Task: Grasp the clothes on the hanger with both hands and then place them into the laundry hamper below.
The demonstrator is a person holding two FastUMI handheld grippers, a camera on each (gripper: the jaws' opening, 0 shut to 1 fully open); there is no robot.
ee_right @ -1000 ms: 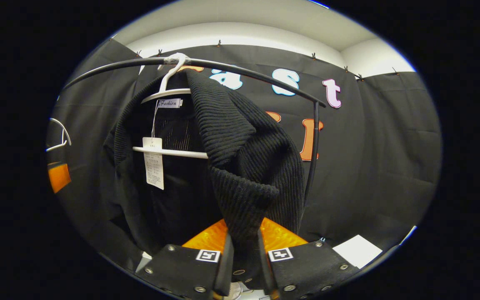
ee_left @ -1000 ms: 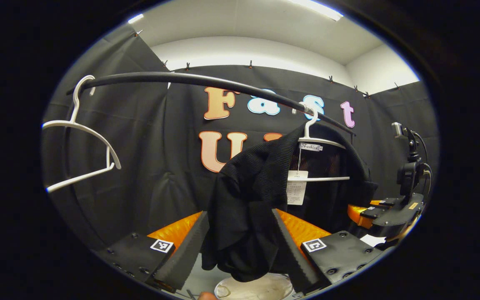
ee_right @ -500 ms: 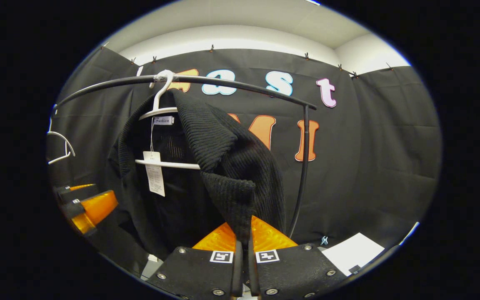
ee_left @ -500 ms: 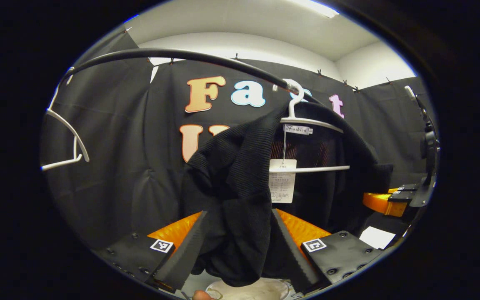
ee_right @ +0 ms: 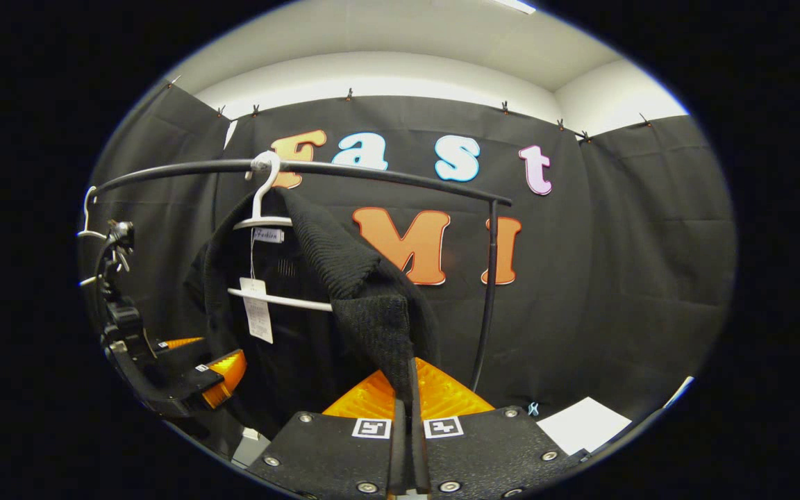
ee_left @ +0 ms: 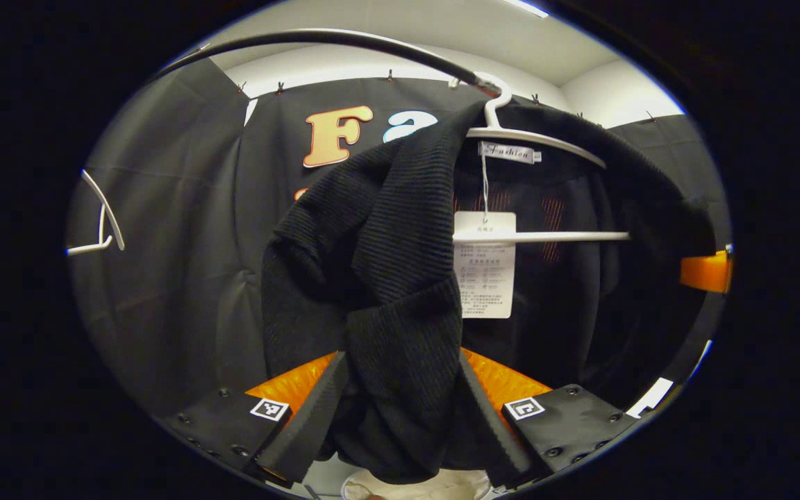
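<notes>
A black ribbed knit garment (ee_left: 372,236) hangs on a white hanger (ee_left: 546,139) from a black rail (ee_left: 344,38), a paper tag (ee_left: 485,264) dangling at its neck. My left gripper (ee_left: 396,417) is open wide, and a bunched fold of the garment hangs between its fingers. In the right gripper view the garment (ee_right: 344,271) is stretched from its hanger (ee_right: 261,222) down to my right gripper (ee_right: 408,403), which is shut on a ribbed edge. The left gripper (ee_right: 185,375) shows at the lower left there. A pale round hamper rim (ee_left: 414,484) peeks out below the fold.
An empty white hanger (ee_left: 103,222) hangs at the rail's left end. The rail (ee_right: 372,173) ends in an upright post (ee_right: 487,292) right of the garment. A white sheet (ee_right: 584,423) lies on the floor at the lower right.
My right gripper has shut on the ribbed edge and drawn back and down, stretching the cloth. My left gripper has come closer to the garment with its fingers just as wide apart.
</notes>
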